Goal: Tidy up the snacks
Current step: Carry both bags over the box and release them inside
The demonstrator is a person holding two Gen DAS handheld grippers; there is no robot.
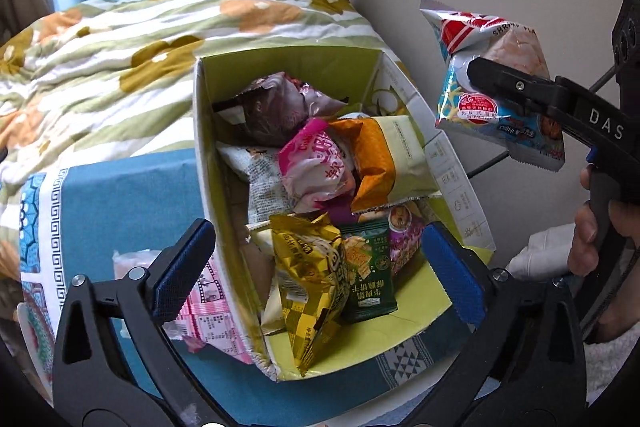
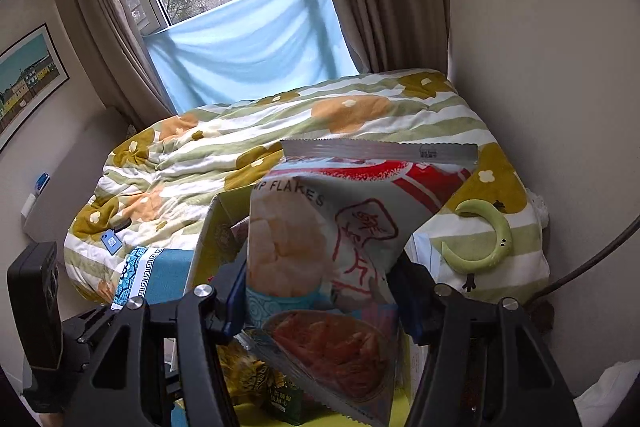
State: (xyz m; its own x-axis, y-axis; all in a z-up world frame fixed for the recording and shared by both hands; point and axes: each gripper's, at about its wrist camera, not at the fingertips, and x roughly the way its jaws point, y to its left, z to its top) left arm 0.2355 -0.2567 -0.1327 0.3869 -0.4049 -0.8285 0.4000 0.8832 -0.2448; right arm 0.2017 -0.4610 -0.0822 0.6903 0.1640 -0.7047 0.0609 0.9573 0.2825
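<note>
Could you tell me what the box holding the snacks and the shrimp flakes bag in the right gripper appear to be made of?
The box looks like thin printed cardboard with a matte finish: flat folded flaps and a frayed, crumpled corner. The shrimp flakes bag, clamped in the right hand-held gripper, looks like glossy plastic film, probably foil-lined: it creases sharply, glints, and has a silvery serrated seal strip.

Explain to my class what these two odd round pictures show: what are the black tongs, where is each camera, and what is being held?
No robot here: a person holds a pair of hand tongs in each hand, each with a wide-angle camera looking along its fingers. The left camera sees its own left tongs, open, above a cardboard box full of snack packets on a blue cloth over a bed. The right tongs grip a shrimp flakes bag above the box. The right camera shows that bag close up.
</note>
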